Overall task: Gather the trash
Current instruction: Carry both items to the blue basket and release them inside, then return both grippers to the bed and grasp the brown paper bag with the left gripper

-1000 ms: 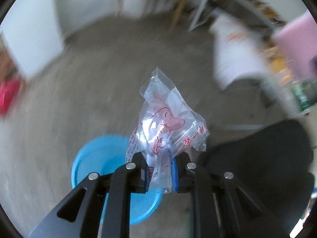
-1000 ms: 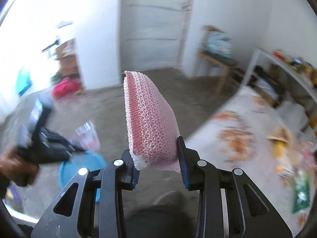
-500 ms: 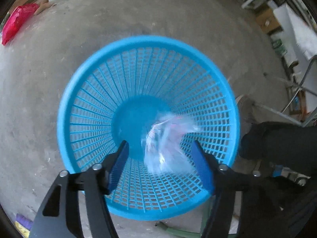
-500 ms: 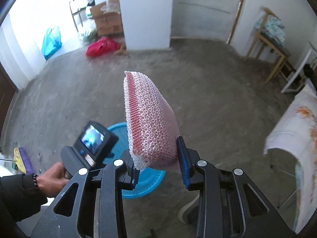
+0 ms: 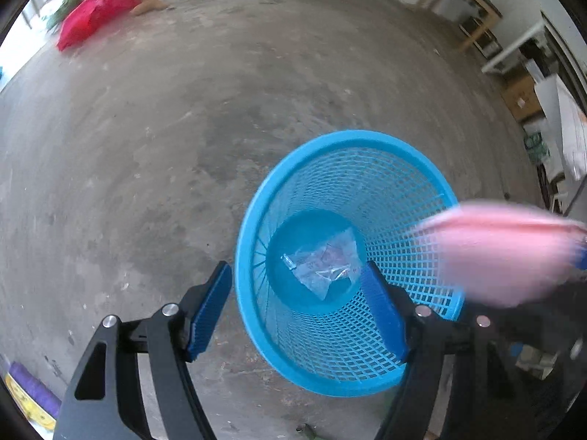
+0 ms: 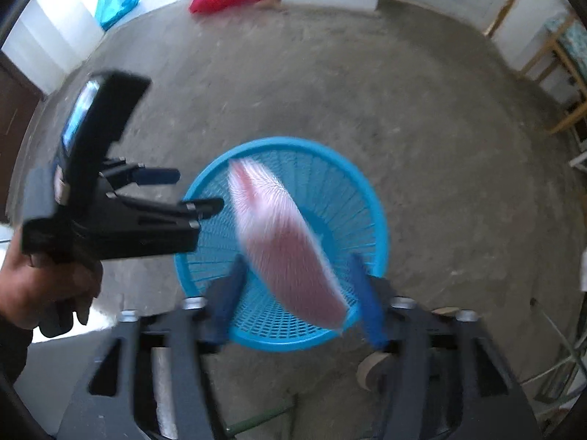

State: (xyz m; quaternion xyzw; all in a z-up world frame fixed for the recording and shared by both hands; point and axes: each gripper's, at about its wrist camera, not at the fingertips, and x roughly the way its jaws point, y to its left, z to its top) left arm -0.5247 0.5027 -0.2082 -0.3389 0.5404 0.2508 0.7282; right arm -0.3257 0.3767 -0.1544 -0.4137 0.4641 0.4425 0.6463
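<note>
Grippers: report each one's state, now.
Left gripper: open, empty; plastic wrapper lies in the blue basket.
Right gripper: open, pink mesh sponge dropping free.

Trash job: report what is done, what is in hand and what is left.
Done: the clear wrapper lies at the bottom of the blue basket, and the left gripper is open. In hand: the pink sponge hangs blurred between the right gripper's spread fingers, above the basket. Left: its landing.
</note>
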